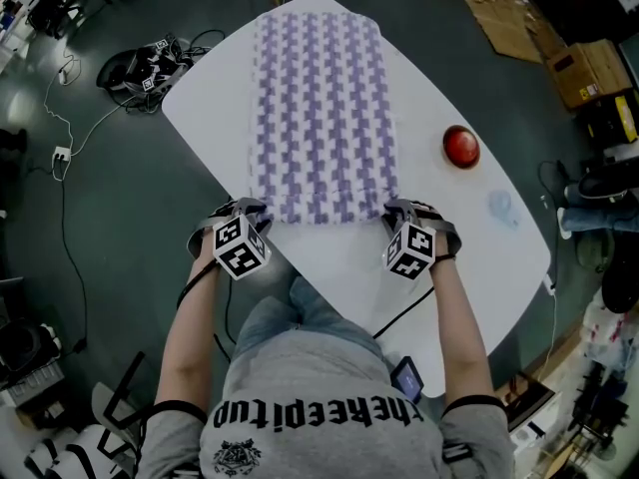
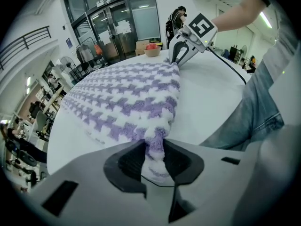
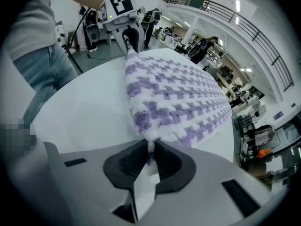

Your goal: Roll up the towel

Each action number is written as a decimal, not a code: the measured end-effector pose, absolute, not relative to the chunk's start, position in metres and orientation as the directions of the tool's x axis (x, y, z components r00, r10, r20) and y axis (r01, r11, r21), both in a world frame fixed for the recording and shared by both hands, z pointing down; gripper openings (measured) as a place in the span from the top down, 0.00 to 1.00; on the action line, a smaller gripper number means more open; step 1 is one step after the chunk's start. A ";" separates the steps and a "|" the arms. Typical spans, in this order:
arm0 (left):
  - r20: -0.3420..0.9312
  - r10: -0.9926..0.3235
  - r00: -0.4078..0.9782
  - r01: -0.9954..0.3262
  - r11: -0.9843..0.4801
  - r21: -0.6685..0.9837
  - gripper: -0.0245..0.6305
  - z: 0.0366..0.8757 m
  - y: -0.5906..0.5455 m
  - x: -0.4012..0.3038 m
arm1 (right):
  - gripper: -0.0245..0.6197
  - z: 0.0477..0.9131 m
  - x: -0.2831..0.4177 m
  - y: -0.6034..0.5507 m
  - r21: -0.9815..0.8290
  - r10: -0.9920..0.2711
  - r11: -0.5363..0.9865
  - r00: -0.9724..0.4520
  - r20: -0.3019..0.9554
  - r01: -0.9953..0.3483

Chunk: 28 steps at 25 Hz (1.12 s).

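Note:
A purple-and-white checked towel lies flat and lengthwise on the white table, its near edge toward me. My left gripper is shut on the towel's near left corner; in the left gripper view the towel bunches between the dark pads. My right gripper is shut on the near right corner; in the right gripper view a pinch of towel sits between its pads. Each gripper view shows the other gripper, the right gripper and the left gripper, at the far corner of the near edge.
A red round object sits on the table right of the towel. A faint bluish mark lies nearer the right edge. Cables and gear lie on the floor at left, cardboard boxes at right.

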State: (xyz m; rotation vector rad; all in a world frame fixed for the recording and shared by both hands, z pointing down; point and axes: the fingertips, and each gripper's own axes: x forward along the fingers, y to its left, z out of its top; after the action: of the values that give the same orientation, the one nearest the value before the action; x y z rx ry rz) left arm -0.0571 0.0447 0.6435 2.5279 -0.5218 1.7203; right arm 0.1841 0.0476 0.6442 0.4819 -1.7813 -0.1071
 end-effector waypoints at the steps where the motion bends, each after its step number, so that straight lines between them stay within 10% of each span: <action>1: 0.911 -0.249 0.328 -0.290 -0.945 -0.153 0.81 0.644 0.046 -0.052 | 0.90 0.645 0.189 0.050 0.322 -0.375 0.910 -0.189 0.907 -0.260; 28: 0.900 0.042 0.434 -0.210 -0.967 0.146 0.83 0.628 0.041 -0.084 | 0.88 0.613 0.156 0.031 0.010 -0.127 0.941 -0.325 0.937 -0.337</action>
State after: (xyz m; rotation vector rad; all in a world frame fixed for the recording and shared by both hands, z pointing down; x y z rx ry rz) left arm -0.0843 0.0408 0.6280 2.4516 -0.1462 1.5494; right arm 0.1562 0.0308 0.6135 0.3378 -1.9034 0.2203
